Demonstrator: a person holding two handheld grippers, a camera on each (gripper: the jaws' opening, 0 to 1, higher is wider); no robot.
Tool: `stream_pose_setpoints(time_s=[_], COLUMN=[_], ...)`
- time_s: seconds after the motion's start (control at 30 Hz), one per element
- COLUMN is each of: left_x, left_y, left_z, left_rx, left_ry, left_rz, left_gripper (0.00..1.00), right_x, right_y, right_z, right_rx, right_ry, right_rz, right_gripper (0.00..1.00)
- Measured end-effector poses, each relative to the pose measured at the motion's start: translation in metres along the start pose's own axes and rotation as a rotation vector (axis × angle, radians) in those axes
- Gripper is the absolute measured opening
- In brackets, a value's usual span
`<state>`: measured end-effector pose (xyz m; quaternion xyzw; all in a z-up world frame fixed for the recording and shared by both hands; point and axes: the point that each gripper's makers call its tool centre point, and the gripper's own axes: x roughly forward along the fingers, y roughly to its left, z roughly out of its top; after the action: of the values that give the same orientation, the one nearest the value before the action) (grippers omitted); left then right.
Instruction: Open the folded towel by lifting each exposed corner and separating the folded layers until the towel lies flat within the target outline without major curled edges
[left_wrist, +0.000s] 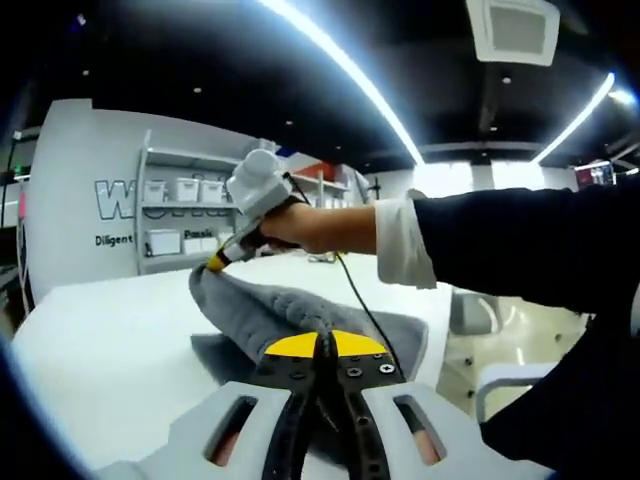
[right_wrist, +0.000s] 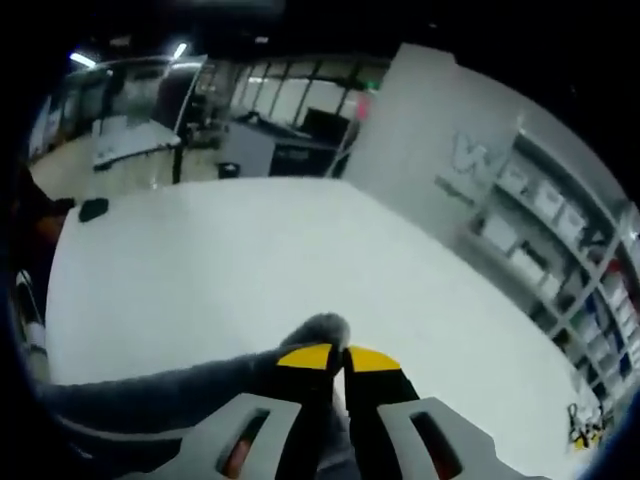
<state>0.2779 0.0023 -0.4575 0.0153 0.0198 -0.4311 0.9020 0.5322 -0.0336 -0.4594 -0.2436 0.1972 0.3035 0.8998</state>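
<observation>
The grey towel (left_wrist: 290, 312) lies bunched on the white table (left_wrist: 110, 340). My left gripper (left_wrist: 322, 346) sits low at the towel's near edge, with its yellow-tipped jaws closed on the cloth. In the left gripper view a person's hand (left_wrist: 310, 226) holds my right gripper (left_wrist: 216, 262), which pinches the towel's far corner and lifts it off the table. In the right gripper view the right gripper (right_wrist: 340, 358) is shut on the towel (right_wrist: 150, 392). A tuft of cloth pokes out past the tips, and the rest trails away to the left over the table (right_wrist: 250, 260).
A black cable (left_wrist: 362, 305) runs from the right gripper across the towel. Shelves with white bins (left_wrist: 185, 192) stand behind the table, shelves (right_wrist: 575, 235) also at the right. A chair (left_wrist: 472, 312) is beyond the table's right edge. A small dark object (right_wrist: 92, 208) rests near a table corner.
</observation>
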Motion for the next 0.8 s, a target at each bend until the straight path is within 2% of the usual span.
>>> stream_pose_setpoints(time_s=[0.13,0.37,0.6,0.8], left_x=[-0.010,-0.022,-0.041,-0.059], left_y=[0.007,0.014,0.029,0.040], left_z=[0.002,0.004,0.001,0.004], left_rx=[-0.005,-0.007,-0.017,-0.028], left_ry=[-0.004,-0.005,0.008,-0.001], left_rz=[0.013,0.026,0.061,0.087], left_gripper=[0.03,0.03,0.03,0.03], right_x=[0.011,0.018,0.027,0.037], right_y=[0.011,0.021,0.036,0.049], right_z=[0.004,0.023,0.034,0.037], right_rx=[0.000,-0.007,0.122,0.121], right_ry=[0.004,-0.016,-0.050,-0.040], right_rz=[0.008,0.026,0.067,0.094], right_gripper=[0.00,0.00,0.00,0.00])
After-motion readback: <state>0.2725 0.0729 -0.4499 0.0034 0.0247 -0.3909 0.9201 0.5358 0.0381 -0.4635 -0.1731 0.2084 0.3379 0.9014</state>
